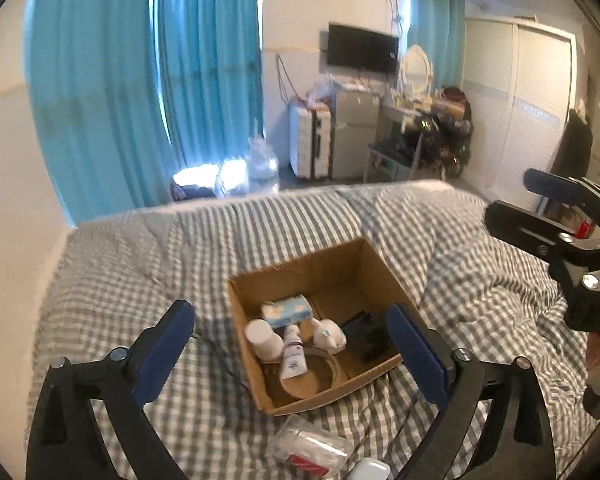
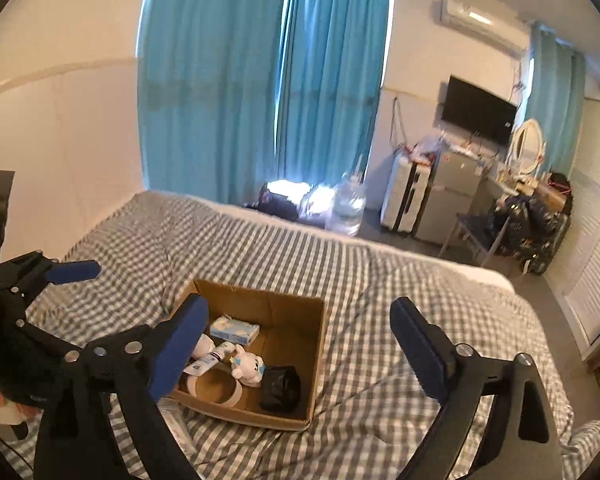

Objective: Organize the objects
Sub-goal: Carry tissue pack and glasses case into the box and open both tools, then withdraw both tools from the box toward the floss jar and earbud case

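Bottom centre of the left wrist view, a clear plastic packet point(image 1: 312, 446) lies on the checked bedspread point(image 1: 120, 280), below the left gripper point(image 1: 292, 344), long axis slanting lower right. Both grippers hang released; the right gripper point(image 2: 300, 344) sits farther. Beyond, the cardboard box point(image 1: 340, 264) holds the gathered items.

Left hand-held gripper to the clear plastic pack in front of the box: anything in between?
Nothing visible. The clear plastic pack lies on the checked bedding just below the open left hand-held gripper, outside the cardboard box.
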Action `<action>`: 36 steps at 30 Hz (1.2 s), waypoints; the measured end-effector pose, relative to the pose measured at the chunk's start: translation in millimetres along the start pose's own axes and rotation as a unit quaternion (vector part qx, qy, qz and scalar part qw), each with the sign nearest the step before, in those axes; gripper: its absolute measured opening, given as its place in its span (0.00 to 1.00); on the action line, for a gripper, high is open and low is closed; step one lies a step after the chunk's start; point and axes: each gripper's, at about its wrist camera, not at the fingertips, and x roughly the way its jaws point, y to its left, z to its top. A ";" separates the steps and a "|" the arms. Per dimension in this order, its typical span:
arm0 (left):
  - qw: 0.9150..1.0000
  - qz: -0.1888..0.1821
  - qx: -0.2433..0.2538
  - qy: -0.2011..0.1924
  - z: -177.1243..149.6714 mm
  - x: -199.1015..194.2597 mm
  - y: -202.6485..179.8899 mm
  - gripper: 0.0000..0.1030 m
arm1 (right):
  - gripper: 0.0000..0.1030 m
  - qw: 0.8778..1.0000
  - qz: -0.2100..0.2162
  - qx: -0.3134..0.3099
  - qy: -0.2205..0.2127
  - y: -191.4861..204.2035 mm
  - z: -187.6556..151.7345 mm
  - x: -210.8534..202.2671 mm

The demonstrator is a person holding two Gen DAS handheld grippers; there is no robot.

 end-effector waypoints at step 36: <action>0.983 0.065 -0.047 0.168 -193.9 55.9 31.6 1.00 | 0.96 0.965 0.091 -0.009 0.245 82.6 -221.3 84.7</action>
